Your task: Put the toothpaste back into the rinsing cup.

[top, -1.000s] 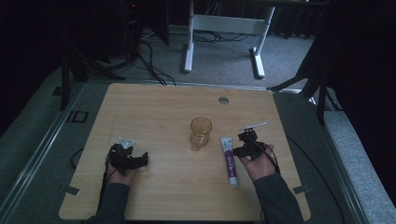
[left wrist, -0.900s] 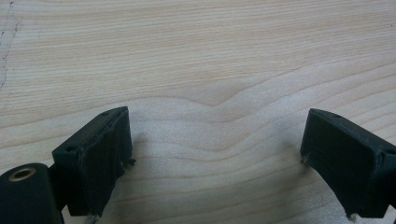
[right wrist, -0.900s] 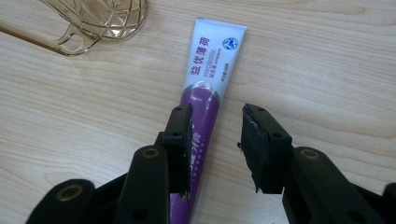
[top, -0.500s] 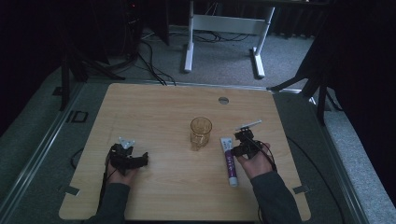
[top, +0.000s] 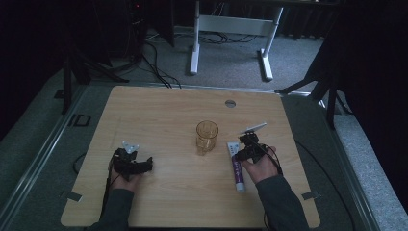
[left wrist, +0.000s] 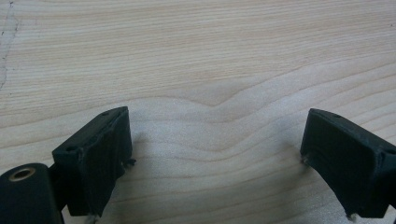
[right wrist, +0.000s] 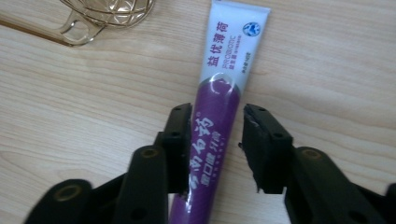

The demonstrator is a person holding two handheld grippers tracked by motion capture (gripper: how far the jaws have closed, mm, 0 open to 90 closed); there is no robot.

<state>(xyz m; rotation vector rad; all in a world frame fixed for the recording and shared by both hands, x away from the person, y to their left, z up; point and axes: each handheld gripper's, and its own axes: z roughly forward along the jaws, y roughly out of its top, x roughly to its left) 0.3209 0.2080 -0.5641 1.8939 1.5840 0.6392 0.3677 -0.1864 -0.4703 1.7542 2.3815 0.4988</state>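
A purple and white toothpaste tube (top: pixel 236 171) (right wrist: pixel 229 51) lies flat on the wooden table (top: pixel 159 115), right of centre. My right gripper (top: pixel 243 153) (right wrist: pixel 215 116) is low over it, jaws standing on either side of the purple part. The left jaw is against the tube and a narrow gap shows at the right jaw. A clear amber cup (top: pixel 207 136) (right wrist: pixel 102 11) with a handle stands just left of the tube. My left gripper (top: pixel 144 165) (left wrist: pixel 217 126) rests open over bare wood at the front left, nothing between its jaws.
A white toothbrush (top: pixel 255 128) lies just beyond the right gripper. A round cable grommet (top: pixel 230 103) sits near the table's far edge. White desk legs (top: pixel 195 43) stand on the floor behind the table.
My right gripper has shifted slightly left and now sits over the toothpaste tube. The left gripper has not moved.
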